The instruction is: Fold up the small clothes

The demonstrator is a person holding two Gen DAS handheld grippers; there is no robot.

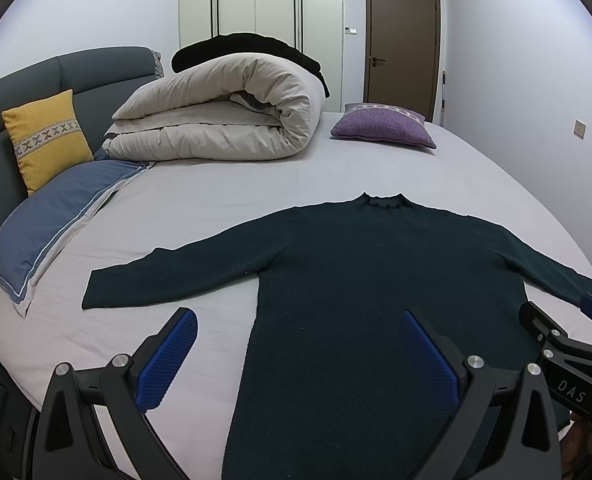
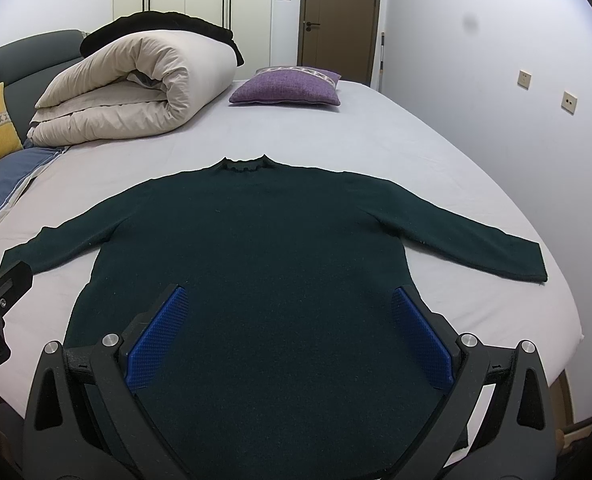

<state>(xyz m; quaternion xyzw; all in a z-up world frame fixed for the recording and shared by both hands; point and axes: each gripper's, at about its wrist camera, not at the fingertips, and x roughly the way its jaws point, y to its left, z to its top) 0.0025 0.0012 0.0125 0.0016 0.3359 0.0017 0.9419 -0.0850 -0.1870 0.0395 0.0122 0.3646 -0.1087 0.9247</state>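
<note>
A dark green long-sleeved sweater point(image 1: 356, 280) lies flat on the bed, collar away from me, both sleeves spread out to the sides; it also shows in the right wrist view point(image 2: 264, 248). My left gripper point(image 1: 300, 320) is open and empty, held above the sweater's lower left edge. My right gripper point(image 2: 288, 300) is open and empty, held above the sweater's lower body. The right gripper's body shows at the right edge of the left wrist view point(image 1: 568, 344). The sweater's hem is hidden under the grippers.
The bed has a pale grey sheet point(image 1: 200, 208). A rolled beige duvet point(image 1: 216, 116) with a black item on top lies at the back left. A purple cushion point(image 1: 384, 126), a yellow cushion point(image 1: 46, 136) and a blue pillow point(image 1: 56, 216) lie around. The bed's right edge point(image 2: 568, 320) is near.
</note>
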